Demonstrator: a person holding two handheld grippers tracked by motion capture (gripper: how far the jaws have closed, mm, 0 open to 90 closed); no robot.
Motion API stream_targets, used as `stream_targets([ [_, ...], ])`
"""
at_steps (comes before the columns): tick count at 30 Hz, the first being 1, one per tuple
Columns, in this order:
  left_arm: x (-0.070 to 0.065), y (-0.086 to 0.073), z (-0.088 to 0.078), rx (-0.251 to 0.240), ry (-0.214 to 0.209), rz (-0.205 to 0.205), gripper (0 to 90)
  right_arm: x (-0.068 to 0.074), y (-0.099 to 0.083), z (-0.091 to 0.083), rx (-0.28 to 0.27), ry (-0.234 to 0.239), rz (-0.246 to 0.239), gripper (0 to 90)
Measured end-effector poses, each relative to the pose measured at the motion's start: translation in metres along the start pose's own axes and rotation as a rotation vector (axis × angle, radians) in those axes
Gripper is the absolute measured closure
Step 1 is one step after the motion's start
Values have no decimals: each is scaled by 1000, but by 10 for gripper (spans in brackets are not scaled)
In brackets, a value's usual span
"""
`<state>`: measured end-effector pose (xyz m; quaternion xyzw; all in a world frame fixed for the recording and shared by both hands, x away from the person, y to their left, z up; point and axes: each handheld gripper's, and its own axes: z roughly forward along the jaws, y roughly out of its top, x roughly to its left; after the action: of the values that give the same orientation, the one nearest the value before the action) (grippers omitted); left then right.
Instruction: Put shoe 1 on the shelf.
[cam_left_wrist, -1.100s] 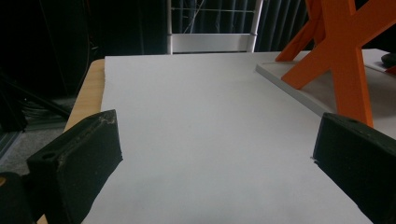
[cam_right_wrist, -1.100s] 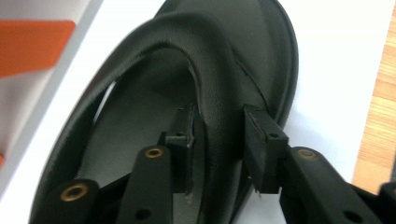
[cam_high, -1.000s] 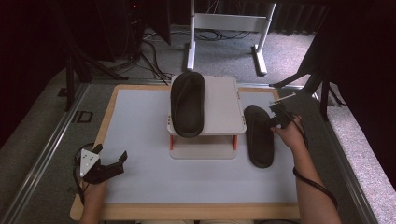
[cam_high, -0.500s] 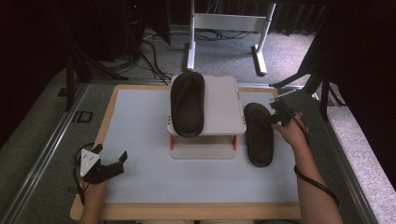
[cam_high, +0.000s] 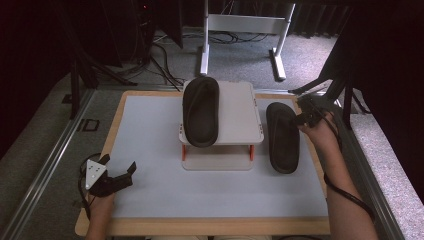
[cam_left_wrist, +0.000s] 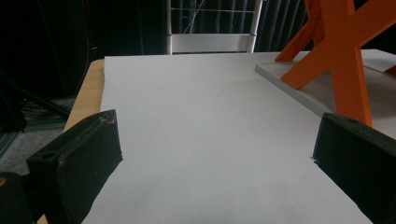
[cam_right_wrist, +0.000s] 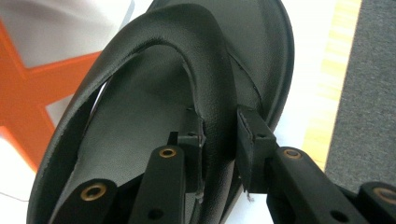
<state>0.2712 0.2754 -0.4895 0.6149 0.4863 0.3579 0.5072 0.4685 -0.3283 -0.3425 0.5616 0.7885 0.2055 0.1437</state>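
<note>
Right gripper (cam_right_wrist: 219, 140) pinches the sandal (cam_high: 283, 136) strap near the table's right edge, probably to lift it; left gripper (cam_high: 116, 176) rests spread.

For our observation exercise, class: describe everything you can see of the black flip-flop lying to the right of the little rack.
The black flip-flop is a matte, rubbery-looking sandal with a smooth Y-shaped strap. It lies sole-down on the white table mat, lengthwise, just right of the white rack with orange legs, apart from it. The right claw is shut on its strap at the far end, one jaw on each side.
</note>
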Motion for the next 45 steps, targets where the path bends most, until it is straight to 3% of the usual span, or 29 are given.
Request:
stream_targets([
  [15, 0, 0, 0, -2, 2, 2, 8, 6, 20, -62, -39, -19, 7, 738],
  [20, -1, 0, 0, -2, 3, 5, 8, 16, 32, -83, -56, -10, 12, 738],
  [24, -1, 0, 0, -2, 1, 3, 8, 32, 45, -99, -78, -7, -10, 738],
  [34, -1, 0, -1, -3, -2, 7, 8, 62, 66, -110, -103, 2, -47, 739],
  [45, -1, 0, -1, -6, -5, 6, 8, 94, 84, -95, -92, 26, -68, 740],
])
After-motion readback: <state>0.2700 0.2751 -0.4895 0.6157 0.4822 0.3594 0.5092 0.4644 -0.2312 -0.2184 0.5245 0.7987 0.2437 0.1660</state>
